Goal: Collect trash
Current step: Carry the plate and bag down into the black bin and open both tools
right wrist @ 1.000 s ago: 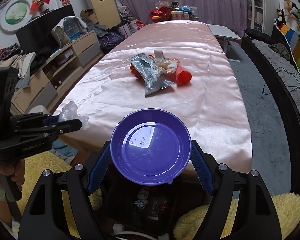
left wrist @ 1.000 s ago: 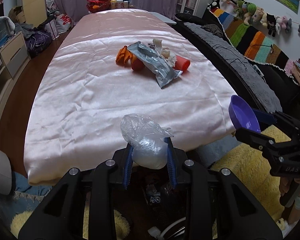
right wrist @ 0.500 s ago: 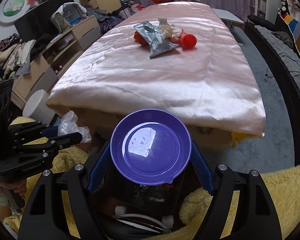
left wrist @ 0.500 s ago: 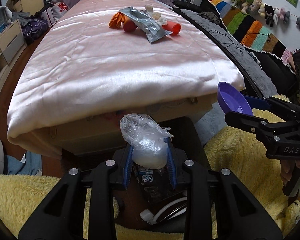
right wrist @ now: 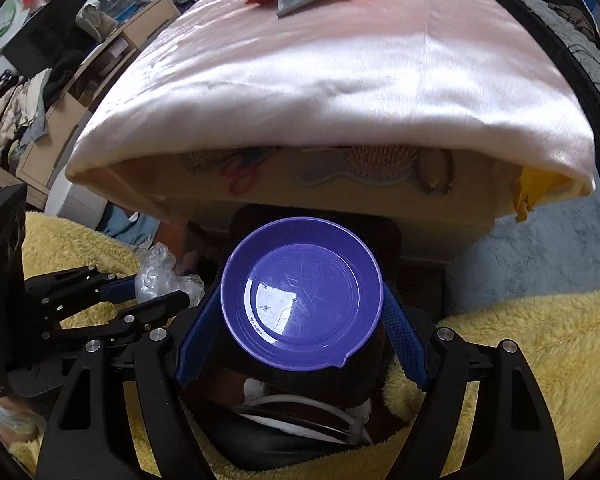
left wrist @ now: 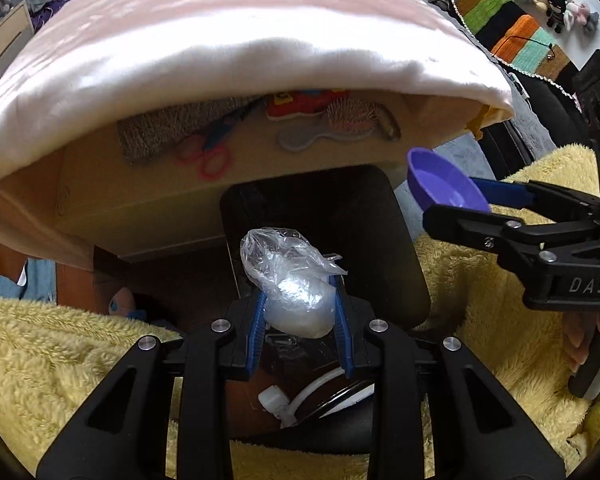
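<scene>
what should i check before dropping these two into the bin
1. Left tool shut on plastic bag: ok.
2. Right tool shut on purple plate: ok.
3. Black bin open beneath both: ok.
4. Bag over the opening: ok.
5. Plate fully over the opening: cannot tell.
6. Room left in bin: cannot tell, some trash already inside.

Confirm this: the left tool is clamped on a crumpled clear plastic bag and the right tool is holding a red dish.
Not quite. The dish in the right tool is purple, not red, as the right wrist view shows. The rest stands: the left tool is clamped on the crumpled clear plastic bag.
</scene>
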The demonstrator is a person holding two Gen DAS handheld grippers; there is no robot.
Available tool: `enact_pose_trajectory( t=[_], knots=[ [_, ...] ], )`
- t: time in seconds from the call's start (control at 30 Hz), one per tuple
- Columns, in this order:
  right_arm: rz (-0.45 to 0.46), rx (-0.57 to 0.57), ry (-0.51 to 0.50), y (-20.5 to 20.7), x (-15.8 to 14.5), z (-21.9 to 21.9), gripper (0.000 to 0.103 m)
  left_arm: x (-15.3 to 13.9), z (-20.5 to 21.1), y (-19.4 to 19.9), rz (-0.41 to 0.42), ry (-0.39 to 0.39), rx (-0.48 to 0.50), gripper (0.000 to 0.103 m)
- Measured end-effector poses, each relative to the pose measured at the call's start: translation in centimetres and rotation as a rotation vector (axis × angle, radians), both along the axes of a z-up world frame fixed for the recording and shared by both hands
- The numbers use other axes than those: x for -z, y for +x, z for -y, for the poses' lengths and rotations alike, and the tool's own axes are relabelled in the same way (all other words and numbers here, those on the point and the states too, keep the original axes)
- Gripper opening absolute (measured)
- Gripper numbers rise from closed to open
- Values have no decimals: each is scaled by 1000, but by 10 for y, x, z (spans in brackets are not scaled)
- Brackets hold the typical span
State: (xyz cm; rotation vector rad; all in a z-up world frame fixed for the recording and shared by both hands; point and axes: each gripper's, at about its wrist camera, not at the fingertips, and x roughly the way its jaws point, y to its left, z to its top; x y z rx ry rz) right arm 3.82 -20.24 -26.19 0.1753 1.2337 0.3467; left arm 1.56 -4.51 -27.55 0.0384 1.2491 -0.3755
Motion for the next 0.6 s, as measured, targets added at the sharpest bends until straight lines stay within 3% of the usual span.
enact_pose_trajectory(
  t=[0.3, 0.43, 0.5, 0.6],
  knots=[
    [-25, 14, 14, 3, 5, -3, 80, 12, 6, 1, -28, 4, 23, 32],
    [-23, 14, 13, 5, 4, -3, 81, 14, 7, 2, -33, 3, 26, 43],
    [-19, 17, 9, 6, 2, -4, 88, 14, 5, 1, -31, -1, 21, 49],
    [-13, 26, 9, 7, -1, -3, 90, 13, 2, 2, -26, -1, 13, 55]
  ],
)
